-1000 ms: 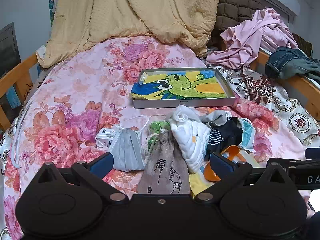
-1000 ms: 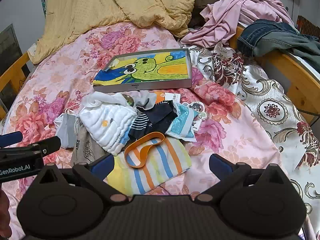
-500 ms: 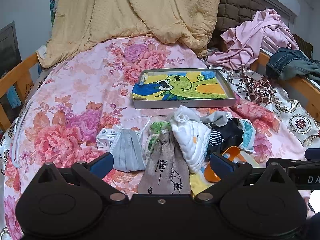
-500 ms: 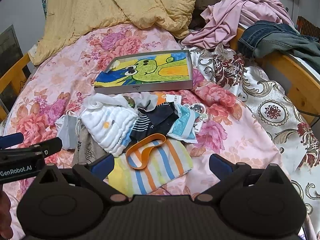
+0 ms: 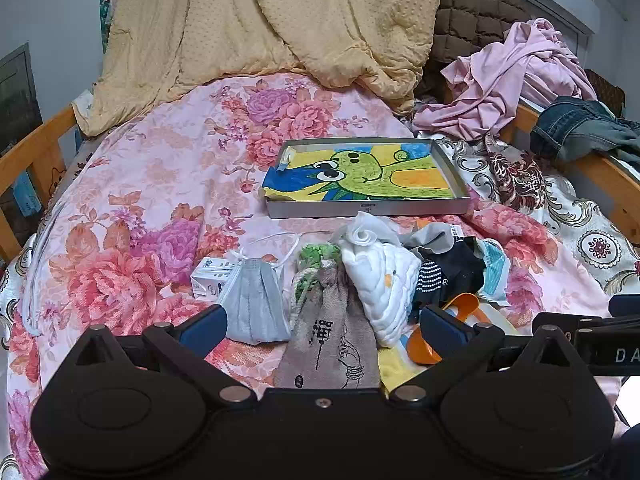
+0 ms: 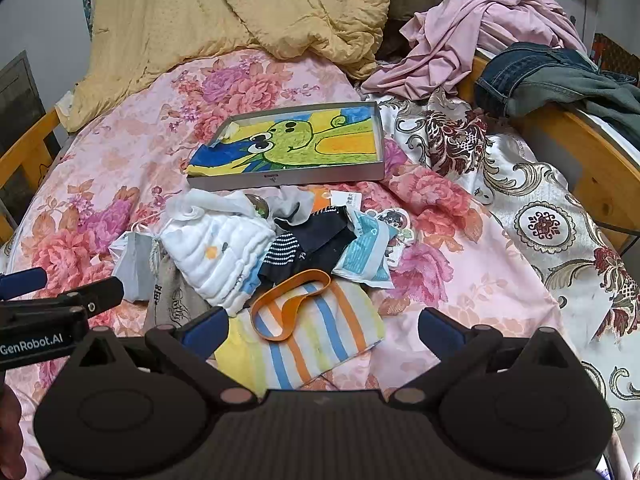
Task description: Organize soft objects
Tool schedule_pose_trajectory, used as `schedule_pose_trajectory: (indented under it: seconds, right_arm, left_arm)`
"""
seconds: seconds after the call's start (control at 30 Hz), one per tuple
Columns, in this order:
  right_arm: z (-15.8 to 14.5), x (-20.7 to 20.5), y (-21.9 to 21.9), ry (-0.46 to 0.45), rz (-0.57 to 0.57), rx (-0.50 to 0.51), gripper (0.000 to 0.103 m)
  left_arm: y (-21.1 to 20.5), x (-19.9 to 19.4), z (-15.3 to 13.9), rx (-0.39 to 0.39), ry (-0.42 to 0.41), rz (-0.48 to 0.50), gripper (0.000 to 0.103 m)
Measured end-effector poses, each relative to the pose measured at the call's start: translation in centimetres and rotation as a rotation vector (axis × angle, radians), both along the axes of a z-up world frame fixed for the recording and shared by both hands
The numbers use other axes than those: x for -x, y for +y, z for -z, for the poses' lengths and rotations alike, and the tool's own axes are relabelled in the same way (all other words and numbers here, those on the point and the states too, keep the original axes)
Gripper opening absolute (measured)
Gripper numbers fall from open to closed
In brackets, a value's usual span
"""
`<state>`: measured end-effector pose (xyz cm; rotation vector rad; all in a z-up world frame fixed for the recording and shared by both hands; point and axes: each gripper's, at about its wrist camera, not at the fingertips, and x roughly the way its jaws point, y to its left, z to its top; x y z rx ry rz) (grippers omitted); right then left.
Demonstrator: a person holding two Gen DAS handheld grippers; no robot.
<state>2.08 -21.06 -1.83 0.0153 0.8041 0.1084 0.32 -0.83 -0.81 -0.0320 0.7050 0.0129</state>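
Observation:
A heap of small soft items lies on the floral bedspread in front of a grey tray [image 5: 368, 211] [image 6: 288, 179] lined with a cartoon drawing. In the heap are a grey face mask [image 5: 256, 304], a brown drawstring pouch [image 5: 332, 340], a white quilted cloth [image 5: 384, 284] [image 6: 224, 252], dark socks [image 6: 308, 248] and a striped cloth [image 6: 312, 332] with an orange band [image 6: 292, 300] on it. My left gripper [image 5: 322, 320] hovers open over the pouch and mask. My right gripper [image 6: 320, 326] hovers open over the striped cloth. Neither holds anything.
A yellow blanket [image 5: 280, 28] is piled at the bed's head. Pink clothes [image 6: 472, 32] and jeans [image 6: 552, 76] hang over the wooden rail [image 6: 580, 140] at right. A small white box [image 5: 210, 278] sits beside the mask. Bare bedspread [image 5: 140, 184] stretches to the left.
Both grippers have drifted only slightly; the right wrist view has edged a little closer to the heap. Nothing on the bed has moved.

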Motion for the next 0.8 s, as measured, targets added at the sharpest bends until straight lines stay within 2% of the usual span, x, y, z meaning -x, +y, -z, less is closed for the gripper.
schedule_pose_trajectory:
  seconds: [0.8]
  right_arm:
    - [-0.14,0.02,0.06,-0.006,-0.004,-0.002,0.103]
  left_arm:
    - [-0.03,0.01,-0.05,0.0,-0.002,0.0,0.102]
